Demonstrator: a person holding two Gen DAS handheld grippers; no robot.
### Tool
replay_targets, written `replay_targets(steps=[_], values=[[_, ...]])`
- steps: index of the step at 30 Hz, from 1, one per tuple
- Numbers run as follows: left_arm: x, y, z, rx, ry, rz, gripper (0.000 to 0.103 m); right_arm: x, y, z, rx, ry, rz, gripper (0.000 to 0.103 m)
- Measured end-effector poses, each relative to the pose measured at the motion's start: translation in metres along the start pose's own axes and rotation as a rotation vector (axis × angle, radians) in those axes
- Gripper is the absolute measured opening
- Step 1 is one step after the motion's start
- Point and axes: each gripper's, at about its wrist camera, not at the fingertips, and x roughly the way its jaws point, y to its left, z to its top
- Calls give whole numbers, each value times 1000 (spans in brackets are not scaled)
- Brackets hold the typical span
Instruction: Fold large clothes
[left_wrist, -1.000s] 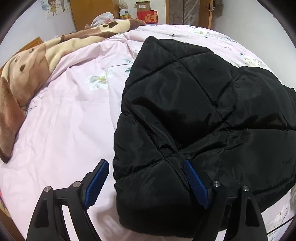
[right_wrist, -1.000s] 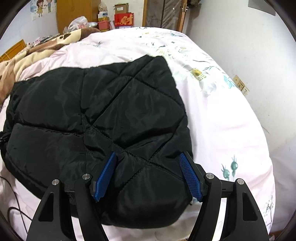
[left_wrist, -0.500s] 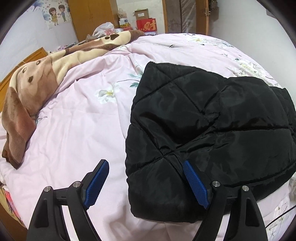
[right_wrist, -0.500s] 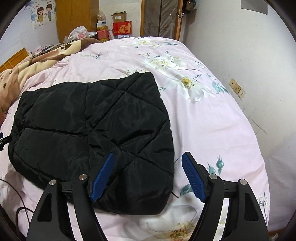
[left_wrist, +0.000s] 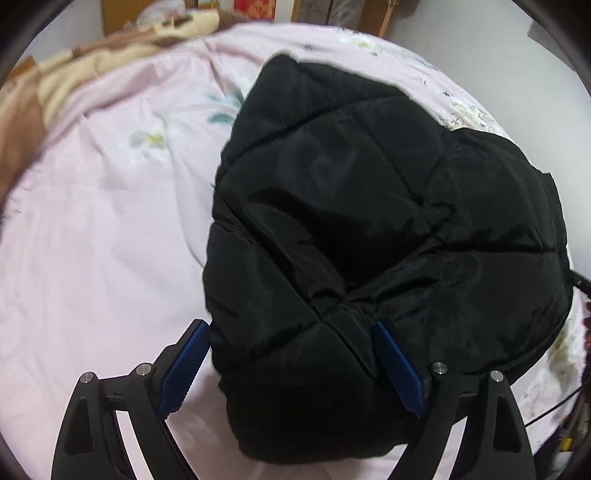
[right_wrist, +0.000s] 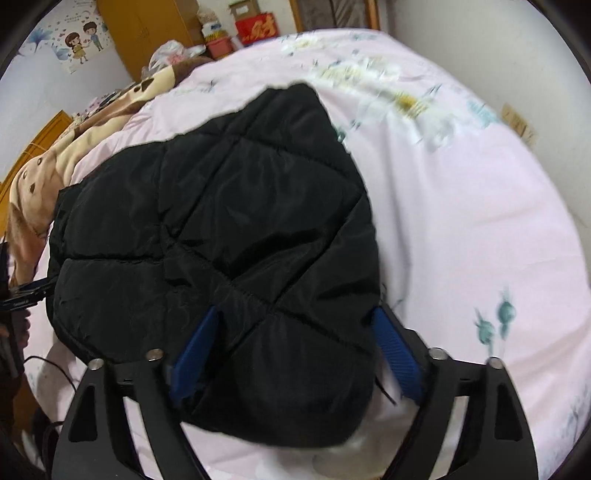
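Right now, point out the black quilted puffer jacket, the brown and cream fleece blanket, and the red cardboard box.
black quilted puffer jacket (left_wrist: 369, 206), left wrist view, middle quilted panel.
brown and cream fleece blanket (right_wrist: 70, 155), right wrist view, cream fold beside the jacket.
red cardboard box (right_wrist: 256, 26), right wrist view, front face.

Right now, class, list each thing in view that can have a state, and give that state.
black quilted jacket: folded into a bundle, lying on the bed.
left gripper: open, straddling the jacket's near corner.
right gripper: open, jacket edge between its fingers.
brown blanket: rumpled beside the jacket.
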Motion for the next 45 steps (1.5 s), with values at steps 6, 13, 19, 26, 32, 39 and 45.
replay_targets(steps=[6, 13, 19, 26, 32, 39, 45], values=[[19, 10, 22, -32, 44, -78, 96, 21, -12, 12, 41, 52, 109, 92], [49, 27, 46, -103, 144, -209, 103, 55, -25, 32, 89, 145, 231, 99], [60, 39, 62, -155, 162, -305, 103, 72, -26, 42, 97, 197, 310, 99], [61, 58, 59, -223, 158, -428, 103, 72, -32, 42, 132, 212, 385, 99], [80, 43, 57, -210, 232, -417, 103, 81, -30, 43, 126, 226, 415, 100], [70, 26, 51, -172, 236, -350, 98, 82, -20, 44, 96, 237, 397, 100], [50, 6, 46, -151, 197, -281, 64, 71, 0, 40, 40, 200, 316, 85]])
